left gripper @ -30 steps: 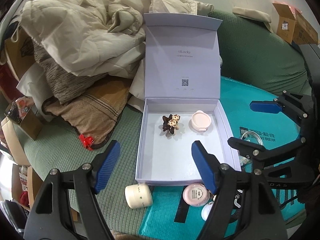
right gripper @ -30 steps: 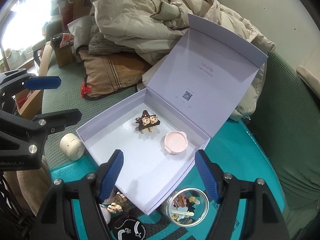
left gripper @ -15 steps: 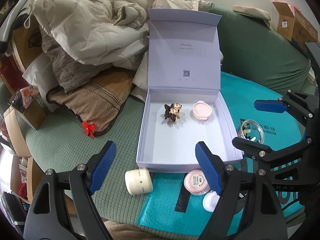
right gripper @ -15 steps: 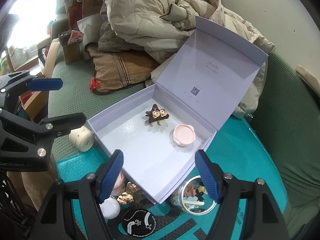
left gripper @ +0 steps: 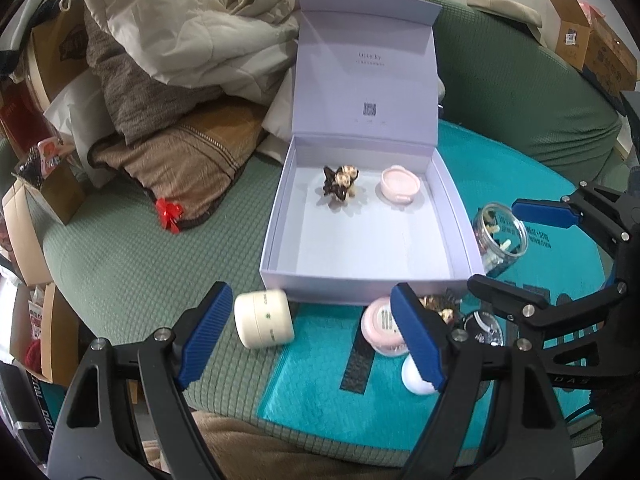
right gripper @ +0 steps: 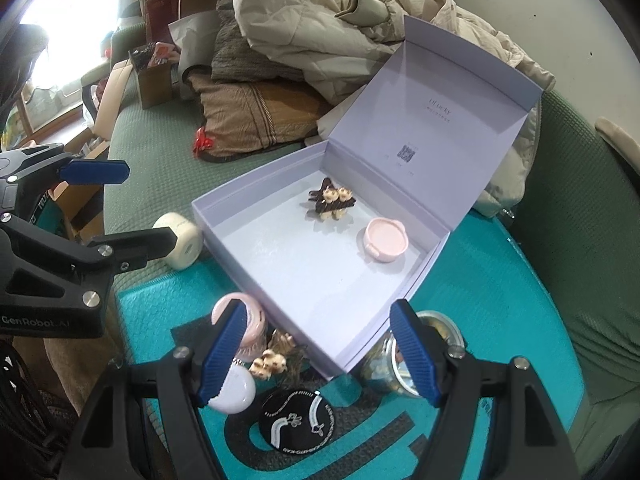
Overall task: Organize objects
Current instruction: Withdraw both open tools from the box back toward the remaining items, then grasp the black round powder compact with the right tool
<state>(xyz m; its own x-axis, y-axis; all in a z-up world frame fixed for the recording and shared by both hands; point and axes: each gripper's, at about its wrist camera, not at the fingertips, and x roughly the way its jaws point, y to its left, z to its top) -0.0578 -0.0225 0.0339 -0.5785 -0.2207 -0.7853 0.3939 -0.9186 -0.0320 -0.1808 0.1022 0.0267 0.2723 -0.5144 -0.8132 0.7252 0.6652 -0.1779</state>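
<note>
Lavender card forms the open gift box (left gripper: 366, 276) that is sitting on a green sofa cover (left gripper: 132, 256), its hinged lid (left gripper: 366, 76) standing upright at the far side. Inside it, toward the far wall, a dark brown hair clip with cream figures (left gripper: 340, 186) is lying just left of a small pink lidded dish (left gripper: 399, 190); the two are near each other but apart. Both grippers are hovering at the near side of the box with their blue-padded fingers spread wide and holding nothing: the left gripper (left gripper: 312, 334) is hanging over the near left corner, the right gripper (right gripper: 320, 354) over the near right corner. Outside the box, a cream jar (left gripper: 264, 319) is lying on its side on the sofa cover, against the near left corner. On the teal mat (right gripper: 488, 312) a pink jar (right gripper: 245, 330), a white round cap (right gripper: 236, 392), a second brown clip (right gripper: 276, 358) and a black round tin (right gripper: 298, 420) are clustering at the near edge of the box. A clear jar of small items (left gripper: 500, 240) is resting just beside the right wall. Beige jackets (left gripper: 192, 20) are piling up at the far left.
</note>
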